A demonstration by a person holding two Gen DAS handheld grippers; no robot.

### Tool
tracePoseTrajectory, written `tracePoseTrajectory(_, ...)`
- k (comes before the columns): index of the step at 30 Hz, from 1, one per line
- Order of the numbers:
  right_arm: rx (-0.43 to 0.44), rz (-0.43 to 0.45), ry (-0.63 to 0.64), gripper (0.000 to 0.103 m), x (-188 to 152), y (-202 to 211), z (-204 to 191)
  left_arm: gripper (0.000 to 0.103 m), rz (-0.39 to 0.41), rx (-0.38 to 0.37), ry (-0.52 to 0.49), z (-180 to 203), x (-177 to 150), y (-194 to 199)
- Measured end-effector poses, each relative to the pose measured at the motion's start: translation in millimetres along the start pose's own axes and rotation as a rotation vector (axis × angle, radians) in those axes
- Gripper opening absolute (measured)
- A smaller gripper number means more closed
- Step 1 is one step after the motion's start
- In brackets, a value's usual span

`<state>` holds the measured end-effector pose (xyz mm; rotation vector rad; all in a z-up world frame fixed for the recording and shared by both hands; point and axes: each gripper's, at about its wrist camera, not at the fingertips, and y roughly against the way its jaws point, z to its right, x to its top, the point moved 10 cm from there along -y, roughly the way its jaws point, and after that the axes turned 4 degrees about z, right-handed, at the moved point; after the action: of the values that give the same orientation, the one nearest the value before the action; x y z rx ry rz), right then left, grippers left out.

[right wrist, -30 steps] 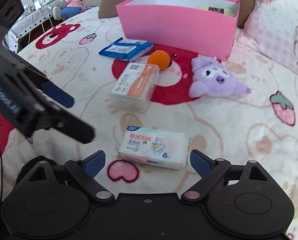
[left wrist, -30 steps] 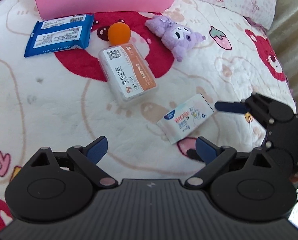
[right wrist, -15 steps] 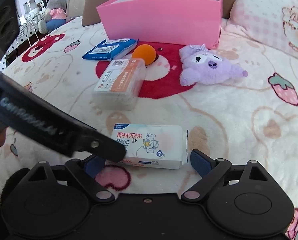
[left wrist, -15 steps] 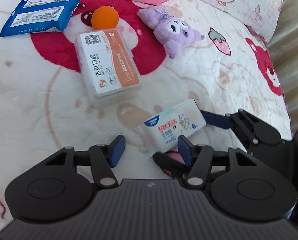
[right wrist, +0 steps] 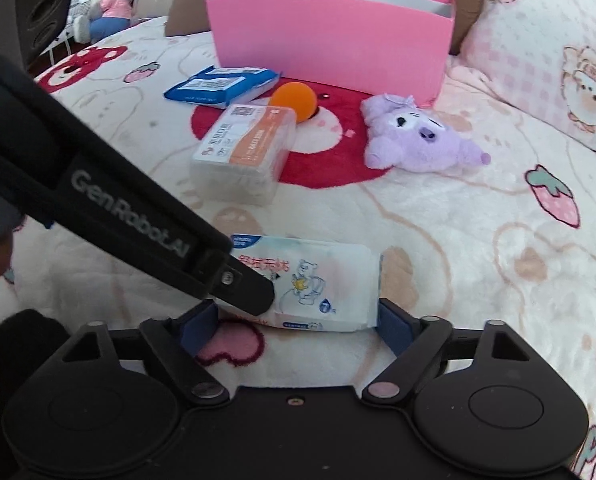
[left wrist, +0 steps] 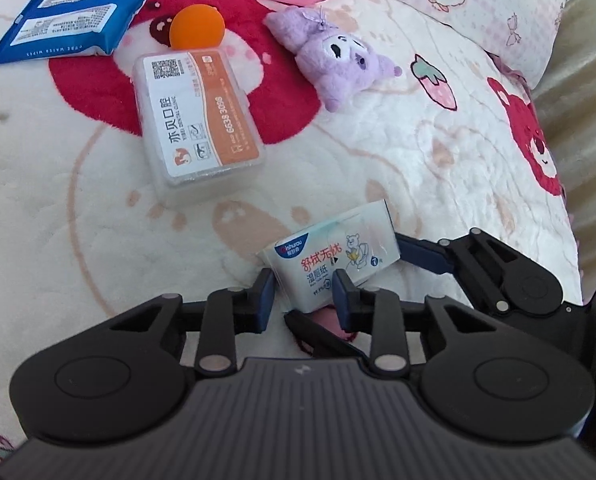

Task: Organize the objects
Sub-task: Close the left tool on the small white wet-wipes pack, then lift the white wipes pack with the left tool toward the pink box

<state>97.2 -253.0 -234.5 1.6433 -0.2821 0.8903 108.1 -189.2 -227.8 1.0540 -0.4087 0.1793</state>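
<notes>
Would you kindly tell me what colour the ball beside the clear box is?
Orange; the ball shows best in the left wrist view.

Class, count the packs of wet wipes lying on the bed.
2. The blue pack lies in front of the pink box, left of the orange ball. The white pack lies nearest, between both grippers. Others may be hidden inside the box.

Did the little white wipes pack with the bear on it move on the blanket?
Cannot tell. Both cameras moved closer, but the white wipes pack still lies beside the pink heart, as before.
</notes>
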Motion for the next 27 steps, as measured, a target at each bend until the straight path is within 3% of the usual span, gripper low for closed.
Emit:
tracePoseTrajectory(9, -0.034, -0.008, -0.019, 0.081, 0, 7, -9, 0.031, 0.011, 0.024, -0.062, 7, -4, 8)
tracePoseTrajectory(12, -0.032, -0.021, -0.002, 0.081, 2, 10, -14, 0.031, 0.001, 0.017, -0.037, 4, -5, 12)
tracePoseTrajectory(21, 0.003, -0.010, 0.000, 0.082, 20, 23, -27, 0.032, 0.037, 0.007, 0.016, 1, 4, 40)
tracePoseTrajectory(27, 0.073, -0.018, -0.062, 0.083, 37, 39, -37, 0.035, 0.062, 0.028, 0.031, -3, 8, 62)
